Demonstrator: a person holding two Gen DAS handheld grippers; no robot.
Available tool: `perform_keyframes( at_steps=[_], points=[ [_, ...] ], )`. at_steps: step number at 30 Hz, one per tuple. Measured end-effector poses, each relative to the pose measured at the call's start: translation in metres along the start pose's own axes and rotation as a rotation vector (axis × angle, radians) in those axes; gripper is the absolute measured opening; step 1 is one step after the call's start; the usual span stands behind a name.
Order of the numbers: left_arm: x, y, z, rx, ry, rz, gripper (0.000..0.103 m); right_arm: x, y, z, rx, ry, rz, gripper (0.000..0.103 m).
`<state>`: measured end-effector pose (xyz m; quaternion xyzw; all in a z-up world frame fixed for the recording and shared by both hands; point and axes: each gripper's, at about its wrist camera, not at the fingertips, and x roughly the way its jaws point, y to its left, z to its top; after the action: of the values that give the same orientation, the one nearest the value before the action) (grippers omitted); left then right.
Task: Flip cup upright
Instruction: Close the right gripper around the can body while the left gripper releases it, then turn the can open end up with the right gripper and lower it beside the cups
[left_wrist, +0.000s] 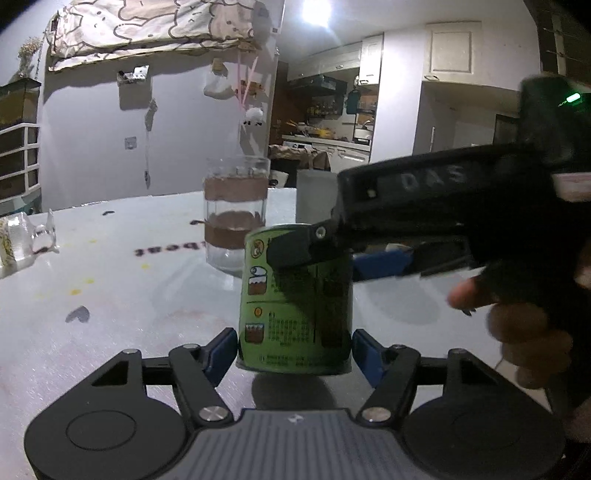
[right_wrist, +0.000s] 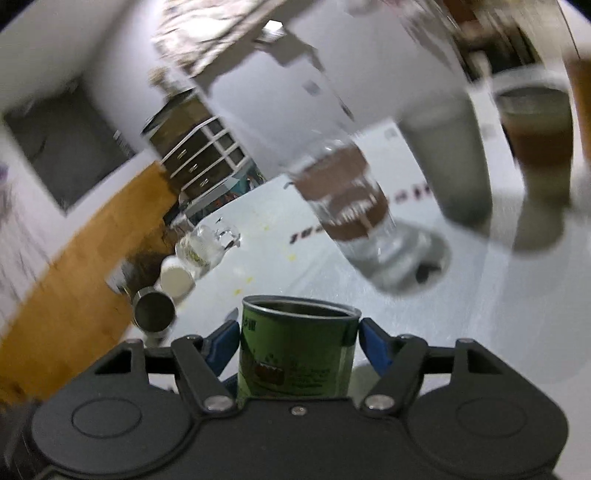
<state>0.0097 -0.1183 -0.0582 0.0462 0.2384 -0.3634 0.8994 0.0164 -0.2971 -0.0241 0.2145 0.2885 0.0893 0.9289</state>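
A green printed cup (left_wrist: 295, 299) stands on its base on the white table (left_wrist: 129, 295), open end up in the right wrist view (right_wrist: 299, 350). My right gripper (right_wrist: 297, 345) is shut on the cup, its blue pads (right_wrist: 373, 347) pressed on both sides near the rim. In the left wrist view the right gripper (left_wrist: 332, 254) comes in from the right and holds the cup's top. My left gripper (left_wrist: 294, 352) has its blue pads (left_wrist: 221, 350) beside the cup's base with small gaps, so it is open around it.
A clear glass with brown bands (left_wrist: 236, 214) stands just behind the cup. A grey cup (right_wrist: 447, 162) and another tumbler (right_wrist: 535, 155) stand further back. A glass mug (right_wrist: 201, 247), a white lid (right_wrist: 176, 281) and a steel cup (right_wrist: 154, 312) sit near the table's left edge.
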Motion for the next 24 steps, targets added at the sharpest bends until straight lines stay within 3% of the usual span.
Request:
perform_keyframes(
  at_steps=[6,9,13,17,24],
  points=[
    [0.010,0.000,-0.009,-0.009,0.035,-0.006,0.068,-0.014,0.030,-0.016,-0.264,-0.018,-0.079,0.072],
    [0.012,-0.001,-0.011,-0.008,0.045,-0.009,0.068,-0.008,0.036,-0.017,-0.316,-0.010,-0.087,0.077],
    [0.010,-0.001,-0.011,-0.004,0.040,-0.009,0.069,-0.001,0.039,-0.025,-0.374,-0.018,-0.100,0.075],
    [0.005,-0.001,-0.011,0.002,0.015,-0.001,0.082,-0.006,0.029,-0.025,-0.384,-0.051,-0.119,0.074],
    [0.003,0.001,-0.010,-0.013,0.000,0.009,0.088,-0.035,-0.031,-0.003,-0.300,-0.187,-0.353,0.074]
  ],
)
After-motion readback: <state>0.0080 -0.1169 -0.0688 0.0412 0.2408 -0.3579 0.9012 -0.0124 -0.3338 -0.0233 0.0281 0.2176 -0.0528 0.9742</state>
